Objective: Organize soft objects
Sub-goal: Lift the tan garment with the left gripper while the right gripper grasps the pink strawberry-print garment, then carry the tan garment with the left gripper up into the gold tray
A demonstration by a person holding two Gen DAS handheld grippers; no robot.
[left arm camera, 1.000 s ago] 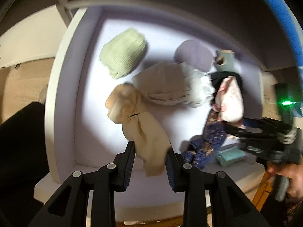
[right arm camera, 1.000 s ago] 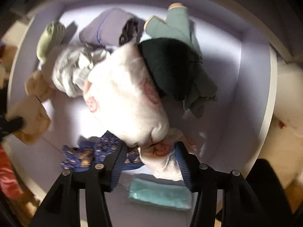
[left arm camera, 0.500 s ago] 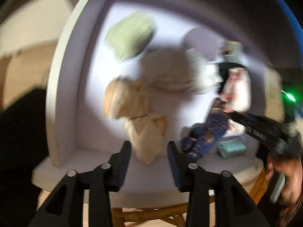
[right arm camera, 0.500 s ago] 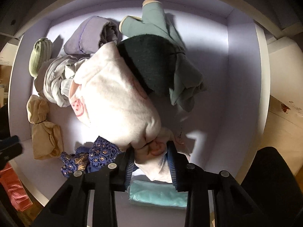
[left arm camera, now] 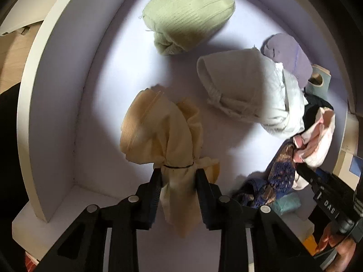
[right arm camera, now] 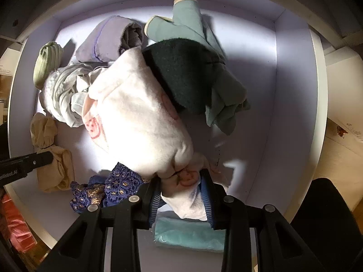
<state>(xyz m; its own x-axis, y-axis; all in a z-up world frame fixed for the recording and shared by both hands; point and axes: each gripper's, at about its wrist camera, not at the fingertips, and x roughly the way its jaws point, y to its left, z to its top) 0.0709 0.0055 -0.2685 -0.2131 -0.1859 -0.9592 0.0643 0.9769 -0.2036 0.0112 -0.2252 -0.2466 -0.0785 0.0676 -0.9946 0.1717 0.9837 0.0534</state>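
Left hand-held gripper: jaws clamped on the tan cloth bundle just below its black tie band; the bundle's bulk lies ahead of the fingertips on the floor of the white drawer, near the left wall. Green knit roll lies farther back, apart. Right hand-held gripper: jaws clamped on the lower end of the pink-white fleece item, which extends up-left from the fingertips. It appears to rest on the blue patterned fabric.

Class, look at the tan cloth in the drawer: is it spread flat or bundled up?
Bundled. The tan cloth is bunched and cinched by a thin black band, where the left gripper pinches it.
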